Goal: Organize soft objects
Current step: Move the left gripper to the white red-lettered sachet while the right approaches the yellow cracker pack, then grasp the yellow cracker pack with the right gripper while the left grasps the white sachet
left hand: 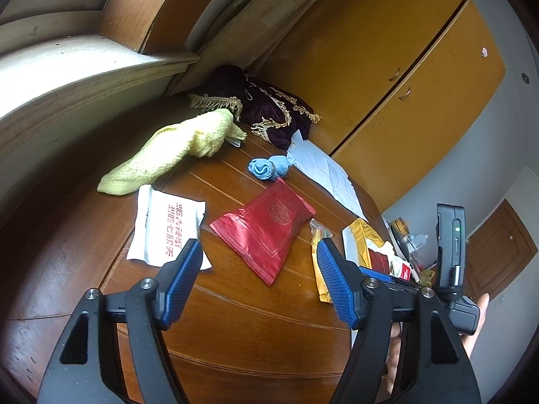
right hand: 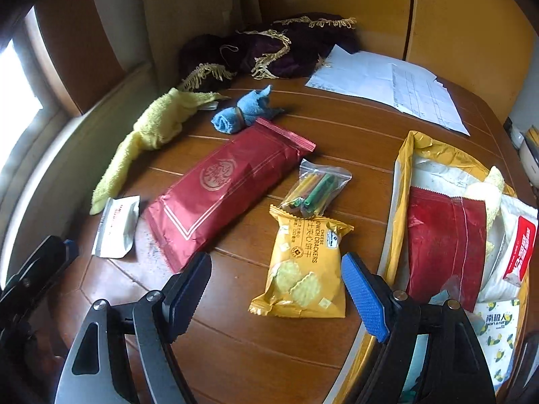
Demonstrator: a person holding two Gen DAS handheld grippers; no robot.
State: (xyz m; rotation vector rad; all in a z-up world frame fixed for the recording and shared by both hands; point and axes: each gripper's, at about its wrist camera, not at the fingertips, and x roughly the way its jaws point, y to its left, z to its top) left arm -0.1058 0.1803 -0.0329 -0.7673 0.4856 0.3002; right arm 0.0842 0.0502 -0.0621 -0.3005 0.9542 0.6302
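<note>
Well – both tools apart: left tool, right tool above cracker pkt.

Cloths – three: yellow towel, rolled blue cloth, dark fringed cloth at the table's far edge. Loose packets – four: large red packet, cracker packet, white sachet, zip bag of sticks. One yellow tray, right edge. Paper sheets – exact count unclear.
</note>
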